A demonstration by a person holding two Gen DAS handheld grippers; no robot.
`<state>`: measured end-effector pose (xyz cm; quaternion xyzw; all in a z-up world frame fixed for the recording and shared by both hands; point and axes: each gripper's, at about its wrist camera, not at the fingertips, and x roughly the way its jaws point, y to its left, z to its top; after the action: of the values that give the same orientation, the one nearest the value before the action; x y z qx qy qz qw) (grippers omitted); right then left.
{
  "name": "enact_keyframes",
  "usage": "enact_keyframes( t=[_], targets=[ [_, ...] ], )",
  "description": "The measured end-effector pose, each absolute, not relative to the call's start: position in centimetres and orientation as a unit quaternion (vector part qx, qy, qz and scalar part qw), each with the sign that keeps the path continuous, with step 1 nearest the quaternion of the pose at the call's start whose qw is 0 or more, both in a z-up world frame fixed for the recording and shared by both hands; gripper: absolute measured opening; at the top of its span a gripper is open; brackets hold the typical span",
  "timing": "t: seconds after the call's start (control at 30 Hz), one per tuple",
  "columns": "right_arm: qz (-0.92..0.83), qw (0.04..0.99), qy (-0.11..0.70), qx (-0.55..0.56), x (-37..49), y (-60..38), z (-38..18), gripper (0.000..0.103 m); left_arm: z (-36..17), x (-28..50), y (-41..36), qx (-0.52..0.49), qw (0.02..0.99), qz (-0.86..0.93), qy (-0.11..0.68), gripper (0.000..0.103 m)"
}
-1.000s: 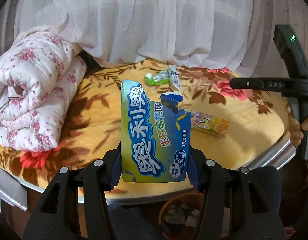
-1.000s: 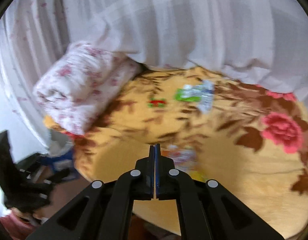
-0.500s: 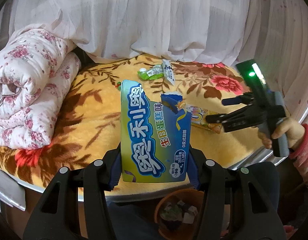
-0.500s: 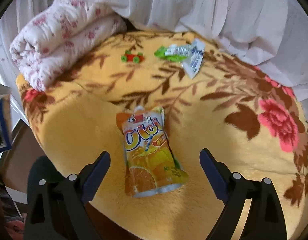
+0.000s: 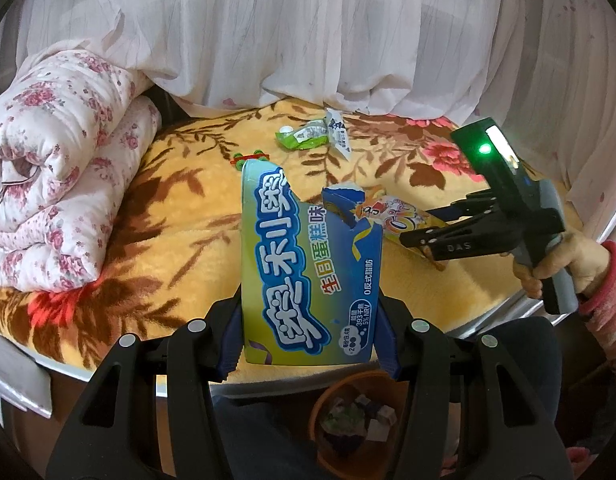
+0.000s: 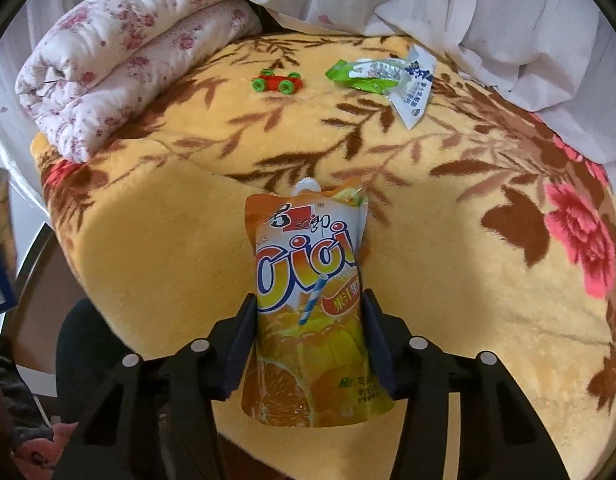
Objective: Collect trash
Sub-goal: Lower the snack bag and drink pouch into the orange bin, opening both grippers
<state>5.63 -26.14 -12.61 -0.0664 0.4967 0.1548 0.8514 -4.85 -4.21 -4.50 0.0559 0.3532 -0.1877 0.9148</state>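
Two tools work: the left tool (image 5: 310, 336) clenches a torn blue snack box (image 5: 308, 264) above the bin (image 5: 348, 420); the right tool (image 6: 308, 340), jaws closing, grips the orange juice pouch (image 6: 312, 300) lying on the yellow floral blanket (image 6: 448, 260).

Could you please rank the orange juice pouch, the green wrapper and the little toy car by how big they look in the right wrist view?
1. Orange juice pouch, though it is nearest the camera.
2. Green wrapper.
3. Toy car.

White sheer curtains (image 5: 308, 28) hang behind a yellow floral blanket (image 6: 448, 240).
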Motion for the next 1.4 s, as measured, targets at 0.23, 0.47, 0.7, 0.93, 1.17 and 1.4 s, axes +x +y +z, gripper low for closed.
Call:
enact_keyframes(
  t=[0.23, 0.47, 0.7, 0.93, 1.17, 1.4],
  targets=[
    [0.183, 0.864, 0.468, -0.047, 1.1, -26.2, -9.9, 0.048, -5.1, -5.5, -4.6, 0.061, 0.91, -0.196, 0.361, 0.052],
    [0.212, 0.869, 0.446, -0.037, -6.1, -25.9, -8.5, 0.048, -8.5, -7.4, -5.7, 0.082, 0.877, -0.237, 0.409, 0.052],
    [0.222, 0.858, 0.463, -0.025, -12.2, -25.6, -10.3, 0.048, -13.6, -9.4, -7.4, 0.11, 0.836, -0.264, 0.468, 0.052],
    [0.221, 0.827, 0.516, -0.02, -15.5, -25.0, -14.5, 0.049, -17.8, -10.2, -8.0, 0.11, 0.808, -0.267, 0.514, 0.052],
    [0.216, 0.803, 0.555, -0.021, -16.1, -24.8, -17.8, 0.049, -21.9, -10.5, -8.8, 0.124, 0.776, -0.267, 0.558, 0.052],
    [0.208, 0.784, 0.585, -0.015, -14.9, -24.6, -20.9, 0.052, -25.3, -9.8, -9.1, 0.119, 0.746, -0.258, 0.602, 0.052]
  ],
)
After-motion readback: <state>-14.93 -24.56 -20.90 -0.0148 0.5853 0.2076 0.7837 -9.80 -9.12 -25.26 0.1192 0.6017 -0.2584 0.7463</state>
